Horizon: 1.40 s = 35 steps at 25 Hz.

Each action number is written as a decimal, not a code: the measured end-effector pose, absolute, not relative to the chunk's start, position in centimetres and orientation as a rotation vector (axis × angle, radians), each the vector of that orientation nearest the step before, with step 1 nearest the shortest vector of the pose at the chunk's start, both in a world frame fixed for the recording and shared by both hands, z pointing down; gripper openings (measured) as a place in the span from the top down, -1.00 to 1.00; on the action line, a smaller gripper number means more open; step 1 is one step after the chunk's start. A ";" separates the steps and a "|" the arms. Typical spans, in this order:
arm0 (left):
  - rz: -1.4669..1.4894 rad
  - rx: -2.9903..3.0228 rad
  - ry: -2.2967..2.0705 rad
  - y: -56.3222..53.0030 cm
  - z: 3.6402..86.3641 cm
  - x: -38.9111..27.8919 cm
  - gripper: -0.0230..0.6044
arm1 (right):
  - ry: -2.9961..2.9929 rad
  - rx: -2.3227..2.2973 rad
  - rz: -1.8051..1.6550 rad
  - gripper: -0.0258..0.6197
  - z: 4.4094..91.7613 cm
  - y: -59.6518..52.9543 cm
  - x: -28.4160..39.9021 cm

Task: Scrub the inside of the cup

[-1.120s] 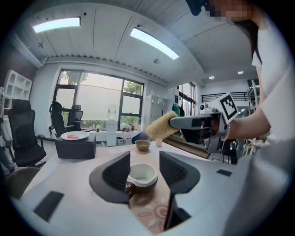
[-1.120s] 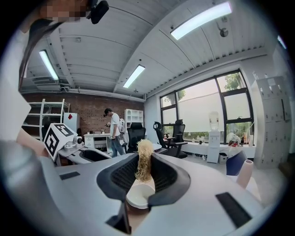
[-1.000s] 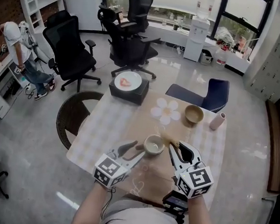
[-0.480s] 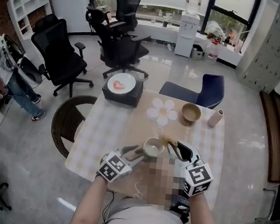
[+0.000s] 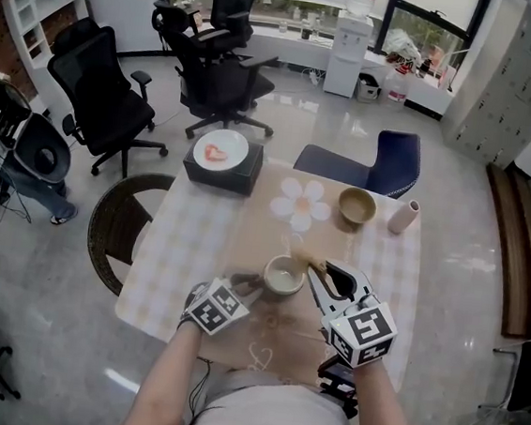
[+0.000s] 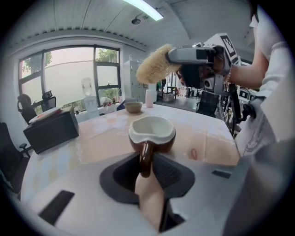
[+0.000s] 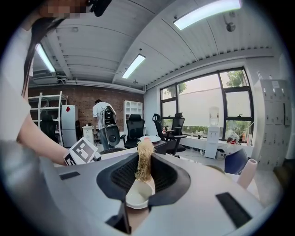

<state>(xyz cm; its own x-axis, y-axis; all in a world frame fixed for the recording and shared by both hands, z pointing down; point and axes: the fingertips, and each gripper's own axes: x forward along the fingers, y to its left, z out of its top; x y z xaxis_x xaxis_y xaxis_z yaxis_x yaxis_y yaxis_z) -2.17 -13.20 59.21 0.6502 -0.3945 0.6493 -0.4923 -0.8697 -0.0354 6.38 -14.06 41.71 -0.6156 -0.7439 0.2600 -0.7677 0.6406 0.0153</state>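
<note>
A brown cup (image 5: 284, 277) with a white inside stands on the table, its handle pointing at me. In the left gripper view the cup (image 6: 152, 131) sits just past the jaws. My left gripper (image 5: 246, 288) has that handle between its closing jaws (image 6: 146, 159), with a sliver of gap still showing. My right gripper (image 5: 320, 274) is shut on the white handle of a tan bristle brush (image 7: 144, 161). The brush (image 6: 154, 64) hangs in the air above and just beyond the cup, outside it.
Further back on the table (image 5: 186, 246) are a tan bowl (image 5: 357, 205), a pale vase (image 5: 403, 216), a flower-shaped mat (image 5: 302, 201) and a black box with a plate (image 5: 222, 160). A blue chair (image 5: 390, 170) and a round wicker chair (image 5: 118, 224) flank the table.
My left gripper has slid forward onto the cup's handle and its jaws have narrowed around it. The right gripper and brush have stayed by the cup's right rim.
</note>
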 end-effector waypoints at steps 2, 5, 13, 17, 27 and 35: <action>1.019 2.728 -0.738 -13.3 59.3 -2.2 0.66 | -2.606 1.212 0.145 0.68 42.0 -14.1 6.5; 1.062 2.749 -0.718 -13.2 59.3 -2.1 0.70 | -2.594 1.145 0.192 0.68 42.8 -14.2 6.4; 1.084 2.755 -0.676 -13.0 59.4 -2.0 0.72 | -2.519 0.817 0.339 0.69 46.4 -13.8 4.4; 1.083 2.761 -0.666 -13.0 59.3 -2.0 0.72 | -2.481 0.738 0.373 0.69 47.8 -13.9 3.9; 1.062 2.760 -0.631 -12.7 59.2 -1.9 0.72 | -2.419 0.628 0.478 0.69 51.0 -14.0 2.2; 1.048 2.768 -0.609 -12.7 59.1 -1.9 0.72 | -2.437 0.655 0.474 0.69 51.5 -14.4 1.8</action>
<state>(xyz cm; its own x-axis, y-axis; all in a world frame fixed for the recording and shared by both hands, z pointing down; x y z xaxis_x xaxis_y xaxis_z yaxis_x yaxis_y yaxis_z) -1.86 -12.67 59.13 0.6793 -0.3262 0.6574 -0.4092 -0.9120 -0.0297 1.78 -14.41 51.53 -0.7201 -0.3450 0.6020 -0.5456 0.8175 -0.1842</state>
